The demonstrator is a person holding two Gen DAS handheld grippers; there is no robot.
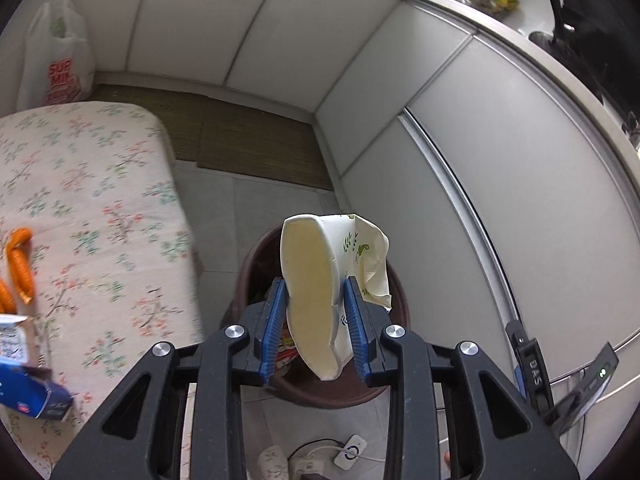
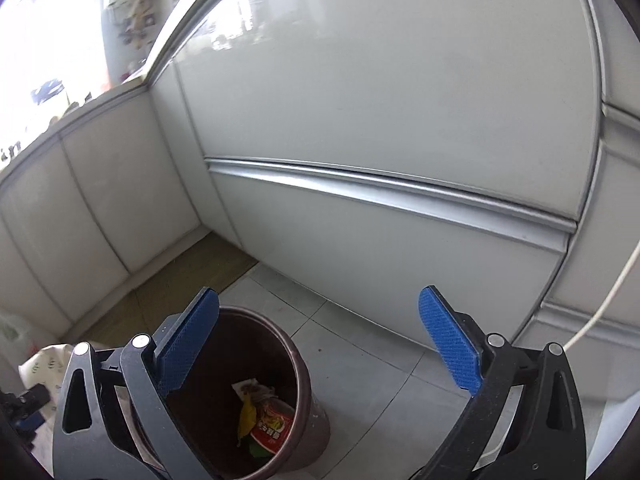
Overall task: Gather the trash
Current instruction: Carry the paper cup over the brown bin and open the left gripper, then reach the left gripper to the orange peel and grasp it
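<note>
My left gripper (image 1: 314, 292) is shut on a crushed white paper cup (image 1: 316, 284) with a green leaf print, held right above the brown trash bin (image 1: 384, 384) on the floor. In the right wrist view the same brown bin (image 2: 308, 384) stands on the tiles, holding a red wrapper (image 2: 272, 428) and yellow scraps. My right gripper (image 2: 320, 340) is open and empty, over the bin's right side. The cup (image 2: 40, 364) and the left gripper show at that view's lower left edge.
A table with a floral cloth (image 1: 88, 208) is on the left, bearing orange pieces (image 1: 20, 268) and a blue and white carton (image 1: 28, 380). White cabinet doors (image 1: 500, 200) run close behind the bin. A white plastic bag (image 1: 56, 52) stands in the far corner. A power strip (image 1: 348, 450) lies on the floor.
</note>
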